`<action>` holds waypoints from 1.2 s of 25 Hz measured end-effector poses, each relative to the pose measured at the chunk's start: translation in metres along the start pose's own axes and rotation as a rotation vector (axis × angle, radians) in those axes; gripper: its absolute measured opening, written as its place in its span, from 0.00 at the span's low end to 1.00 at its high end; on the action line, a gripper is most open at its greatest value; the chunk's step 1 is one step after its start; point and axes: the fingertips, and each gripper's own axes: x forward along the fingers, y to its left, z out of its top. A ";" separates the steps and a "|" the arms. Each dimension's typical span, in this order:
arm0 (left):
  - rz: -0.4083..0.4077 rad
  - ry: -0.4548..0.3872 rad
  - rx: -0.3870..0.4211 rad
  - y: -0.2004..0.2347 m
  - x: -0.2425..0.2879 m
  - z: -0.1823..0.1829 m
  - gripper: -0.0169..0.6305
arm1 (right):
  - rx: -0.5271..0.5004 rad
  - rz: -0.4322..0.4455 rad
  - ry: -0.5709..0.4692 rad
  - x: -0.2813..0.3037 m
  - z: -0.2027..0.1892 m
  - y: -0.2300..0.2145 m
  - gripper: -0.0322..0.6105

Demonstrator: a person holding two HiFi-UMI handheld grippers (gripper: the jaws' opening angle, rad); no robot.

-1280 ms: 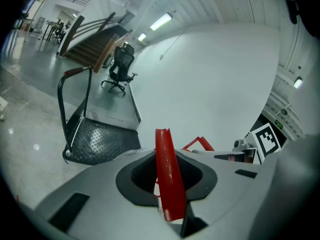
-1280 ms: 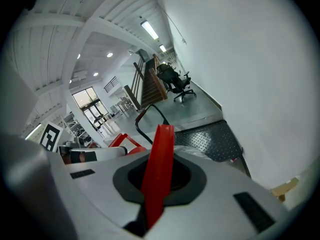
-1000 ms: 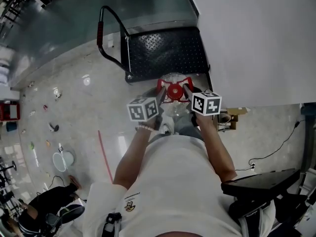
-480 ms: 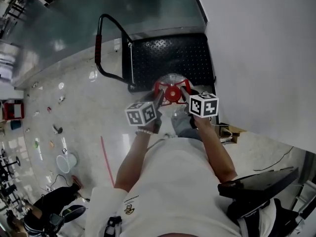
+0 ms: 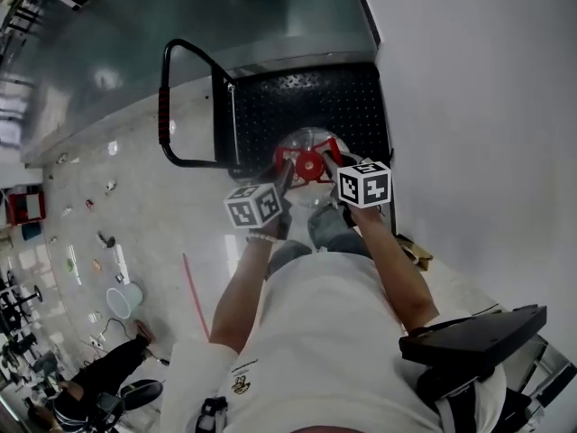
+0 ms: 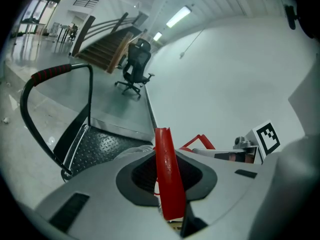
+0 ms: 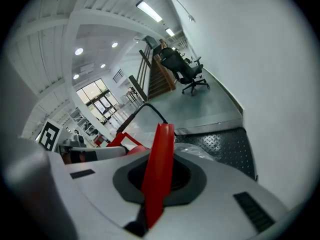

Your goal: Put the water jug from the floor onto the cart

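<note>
Since a second ago both your tongs have travelled forward with their load, and the cart's black deck, which then lay ahead of them, now sits beneath them. Your left tongs (image 5: 283,175) are clamped on the left side of the red handle (image 6: 167,174), with the strap standing upright between the jaws. Your right tongs (image 5: 332,166) are pressed almost fully together on the handle's right side in the same way.

Between the two tongs and just below them hangs the water jug (image 5: 303,141), its red cap midway between the tips. Its long axis runs straight down from the handle. Neither hand is nearer than the other, as they flank the cap evenly, so the weight looks shared.

Under the jug is the cart (image 5: 306,97). From above, the jug stands over the edge of the deck nearest you rather than its middle. No view shows whether its base already touches the plate.

The push bar (image 5: 167,120) rises well off to the left of your left tongs, and the wall (image 5: 478,106) runs close beside your right tongs.

The coming move looks like a lowering, perhaps with a little more reach forward first. Keep both tongs level so the jug comes down upright and clear of the deck's edge.
</note>
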 end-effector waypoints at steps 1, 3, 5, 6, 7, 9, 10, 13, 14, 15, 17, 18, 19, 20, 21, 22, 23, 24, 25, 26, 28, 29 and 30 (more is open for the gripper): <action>0.004 -0.001 0.002 0.003 0.009 0.003 0.13 | -0.007 0.001 0.004 0.006 0.004 -0.007 0.09; 0.007 -0.009 0.001 0.007 0.024 0.012 0.13 | -0.022 0.000 0.012 0.016 0.015 -0.018 0.09; 0.004 -0.019 -0.005 0.011 0.037 0.023 0.13 | -0.030 -0.001 0.015 0.026 0.027 -0.026 0.09; 0.001 -0.022 -0.009 0.015 0.044 0.028 0.13 | -0.030 -0.001 0.015 0.031 0.033 -0.030 0.09; 0.000 -0.023 -0.013 0.019 0.051 0.033 0.13 | -0.028 -0.002 0.015 0.038 0.038 -0.034 0.09; 0.002 -0.024 -0.018 0.029 0.066 0.043 0.13 | -0.028 -0.008 0.018 0.054 0.048 -0.044 0.09; 0.003 -0.025 -0.021 0.035 0.075 0.049 0.13 | -0.030 -0.013 0.021 0.062 0.052 -0.049 0.09; 0.001 -0.018 -0.037 0.049 0.093 0.060 0.13 | -0.020 -0.023 0.037 0.082 0.062 -0.061 0.09; -0.003 -0.014 -0.041 0.053 0.100 0.064 0.13 | -0.015 -0.029 0.040 0.088 0.066 -0.065 0.09; -0.008 -0.010 -0.043 0.057 0.107 0.070 0.13 | -0.011 -0.038 0.042 0.094 0.071 -0.070 0.09; -0.014 0.001 -0.048 0.069 0.125 0.079 0.13 | -0.002 -0.056 0.046 0.112 0.079 -0.082 0.09; -0.014 0.009 -0.051 0.077 0.136 0.083 0.13 | 0.006 -0.062 0.050 0.124 0.082 -0.088 0.09; -0.014 0.017 -0.053 0.088 0.147 0.088 0.13 | 0.015 -0.067 0.053 0.138 0.086 -0.095 0.09; -0.017 0.025 -0.054 0.099 0.159 0.093 0.13 | 0.025 -0.071 0.057 0.154 0.090 -0.102 0.09; -0.022 0.035 -0.053 0.111 0.170 0.098 0.13 | 0.033 -0.075 0.060 0.168 0.093 -0.108 0.09; -0.027 0.046 -0.051 0.120 0.180 0.102 0.13 | 0.042 -0.081 0.064 0.181 0.096 -0.114 0.09; -0.031 0.057 -0.046 0.127 0.188 0.105 0.13 | 0.050 -0.087 0.067 0.190 0.098 -0.118 0.09; -0.033 0.068 -0.041 0.131 0.193 0.107 0.13 | 0.058 -0.094 0.071 0.195 0.100 -0.121 0.09; -0.035 0.077 -0.035 0.134 0.198 0.108 0.13 | 0.065 -0.102 0.074 0.199 0.100 -0.123 0.09; -0.035 0.084 -0.030 0.136 0.202 0.108 0.13 | 0.074 -0.110 0.078 0.201 0.099 -0.126 0.09; -0.037 0.099 -0.025 0.139 0.210 0.106 0.13 | 0.095 -0.123 0.084 0.205 0.096 -0.133 0.09; -0.038 0.106 -0.022 0.140 0.213 0.102 0.13 | 0.105 -0.129 0.084 0.207 0.093 -0.136 0.09; -0.037 0.111 -0.018 0.141 0.215 0.098 0.13 | 0.115 -0.134 0.084 0.208 0.090 -0.139 0.09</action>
